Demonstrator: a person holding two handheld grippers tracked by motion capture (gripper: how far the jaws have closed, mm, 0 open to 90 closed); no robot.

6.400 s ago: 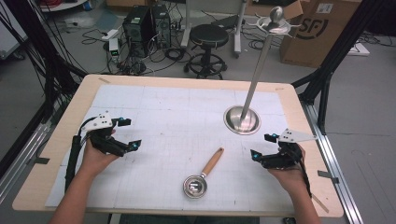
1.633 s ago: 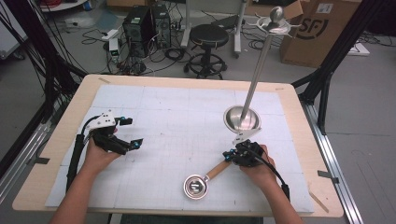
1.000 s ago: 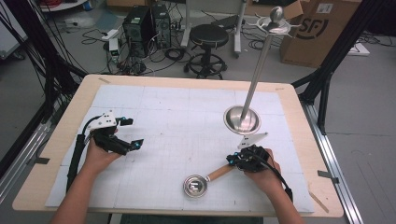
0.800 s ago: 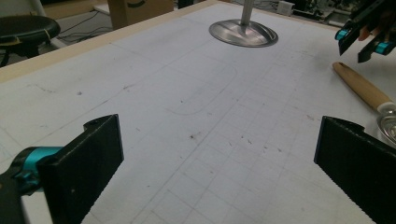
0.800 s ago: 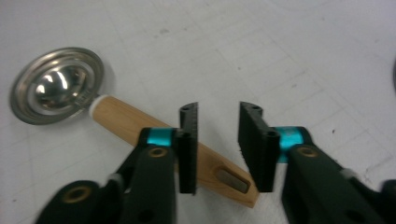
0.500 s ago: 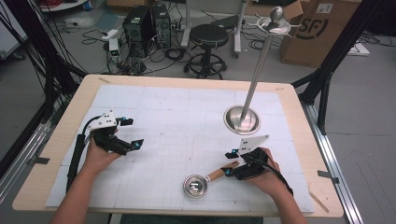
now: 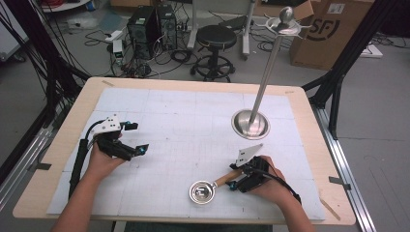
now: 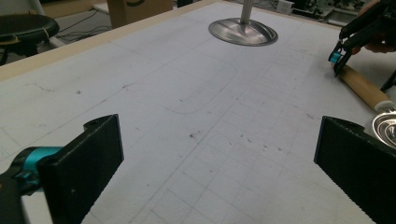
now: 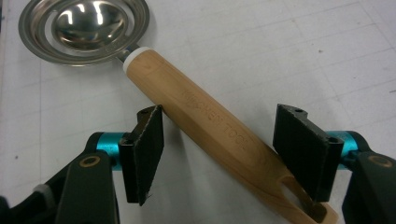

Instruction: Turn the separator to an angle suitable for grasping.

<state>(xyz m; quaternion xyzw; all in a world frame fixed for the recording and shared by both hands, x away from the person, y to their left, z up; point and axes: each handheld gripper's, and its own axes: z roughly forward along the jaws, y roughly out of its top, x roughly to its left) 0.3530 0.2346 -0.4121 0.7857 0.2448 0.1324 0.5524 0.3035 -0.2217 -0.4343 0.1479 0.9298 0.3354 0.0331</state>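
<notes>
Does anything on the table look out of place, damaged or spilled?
Nothing stands out. The ladle lies flat and whole on the table, its wooden handle between the open right gripper. The metal stand is upright.

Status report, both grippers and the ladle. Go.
Right gripper jaws just opened, straddling ladle handle, ladle flat on table. Left gripper open, idle. Nothing in the way.

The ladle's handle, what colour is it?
Light tan wood on the handle, with a white collar by the steel bowl; the right gripper view shows it best.

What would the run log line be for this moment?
right tool: jaws just opened, straddling wooden handle of ladle, not gripping | left tool: open, empty | ladle: flat on table | stand: upright
</notes>
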